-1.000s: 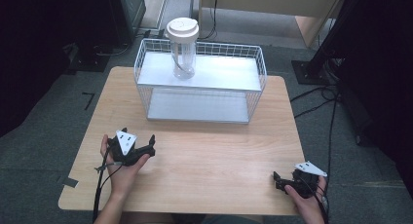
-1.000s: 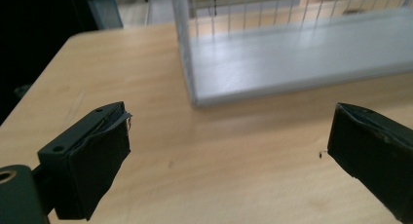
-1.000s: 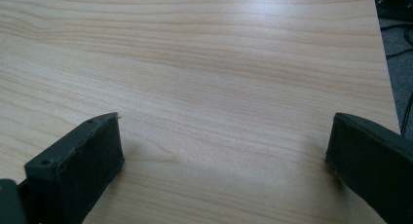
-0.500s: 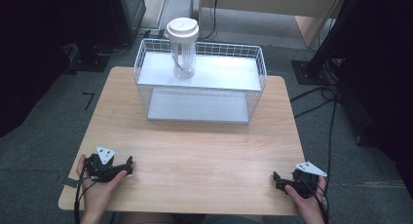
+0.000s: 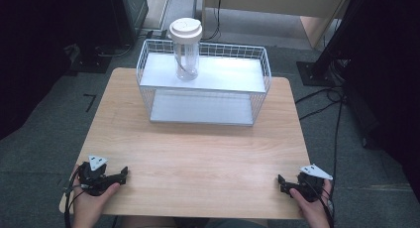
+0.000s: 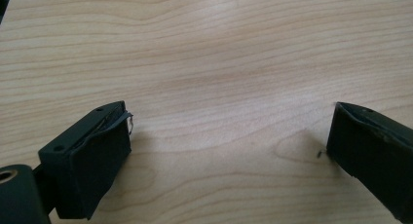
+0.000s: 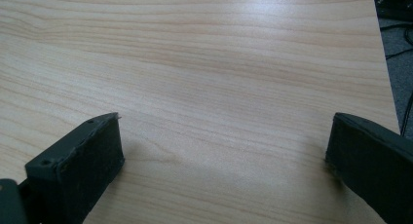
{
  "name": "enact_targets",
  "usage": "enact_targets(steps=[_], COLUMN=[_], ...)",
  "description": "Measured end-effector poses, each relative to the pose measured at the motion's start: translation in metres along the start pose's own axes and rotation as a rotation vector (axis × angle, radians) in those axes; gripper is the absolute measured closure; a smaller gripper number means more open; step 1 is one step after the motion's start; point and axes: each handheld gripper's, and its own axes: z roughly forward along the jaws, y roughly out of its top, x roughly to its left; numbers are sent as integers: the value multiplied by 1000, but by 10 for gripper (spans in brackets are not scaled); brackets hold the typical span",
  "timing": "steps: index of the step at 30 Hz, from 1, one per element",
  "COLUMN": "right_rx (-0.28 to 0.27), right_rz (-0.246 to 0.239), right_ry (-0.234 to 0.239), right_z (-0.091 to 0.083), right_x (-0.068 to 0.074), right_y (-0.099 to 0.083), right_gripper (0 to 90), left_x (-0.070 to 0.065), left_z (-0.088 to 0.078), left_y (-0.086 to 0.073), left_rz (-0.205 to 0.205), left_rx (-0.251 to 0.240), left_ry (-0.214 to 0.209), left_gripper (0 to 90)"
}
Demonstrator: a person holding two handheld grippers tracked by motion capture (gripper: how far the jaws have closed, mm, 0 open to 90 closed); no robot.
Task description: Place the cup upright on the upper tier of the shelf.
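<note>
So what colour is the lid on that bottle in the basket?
White or off-white; the lid shows best in the high view.

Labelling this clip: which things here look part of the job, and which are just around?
Likely job:
- bottle with white lid, standing on the wire rack
- left gripper, right gripper, both open on the table

Around:
- floor cables

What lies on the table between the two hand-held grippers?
Nothing: in the high view, bare wooden table separates the left hand-held gripper from the right hand-held gripper.
</note>
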Motion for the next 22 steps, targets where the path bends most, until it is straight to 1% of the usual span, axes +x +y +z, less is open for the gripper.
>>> enact_targets(steps=[10,12,22], right_rx=[1,1,-1], right_rz=[-2,1,42], right_ry=[5,-1,-48], right_z=[-1,-1,0], right_x=[-1,-1,-3], right_y=[0,0,0], right_gripper=[0,0,0], left_x=[0,0,-1], left_z=[0,0,1], left_y=[0,0,1], left_rz=[0,0,5], left_rx=[0,0,1], left_ry=[-1,-1,-8], left_gripper=[26,26,26])
